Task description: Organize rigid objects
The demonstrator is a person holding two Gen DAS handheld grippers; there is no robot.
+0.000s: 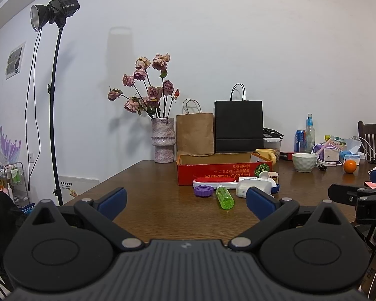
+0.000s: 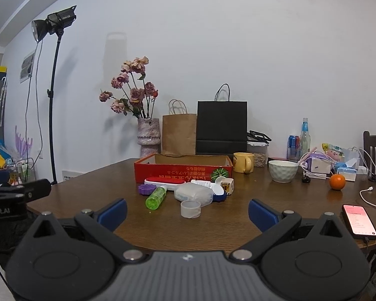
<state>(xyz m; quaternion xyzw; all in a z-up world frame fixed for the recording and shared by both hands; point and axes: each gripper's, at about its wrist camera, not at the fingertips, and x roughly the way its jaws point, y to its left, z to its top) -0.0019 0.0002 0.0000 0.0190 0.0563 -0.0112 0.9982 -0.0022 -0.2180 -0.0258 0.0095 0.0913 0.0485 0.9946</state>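
A red cardboard box (image 1: pixel 213 173) (image 2: pixel 173 171) stands open on the brown table. In front of it lies a cluster: a red and white brush (image 2: pixel 164 181), a purple lid (image 2: pixel 147 189), a green bottle (image 2: pixel 156 197) (image 1: pixel 224 197), a clear plastic container (image 2: pixel 194 192), a tape roll (image 2: pixel 190 209) and a small cube (image 2: pixel 227 185). My left gripper (image 1: pixel 186 202) is open and empty, held low before the cluster. My right gripper (image 2: pixel 187 212) is open and empty, also short of the cluster.
A flower vase (image 2: pixel 148 138), brown bag (image 2: pixel 179 134) and black bag (image 2: pixel 221 126) stand behind the box. A yellow mug (image 2: pixel 243 162), white bowl (image 2: pixel 282 171), orange (image 2: pixel 337 182), bottles and clutter fill the right. A phone (image 2: pixel 359 220) lies near the right edge. A light stand (image 1: pixel 53 100) is at left.
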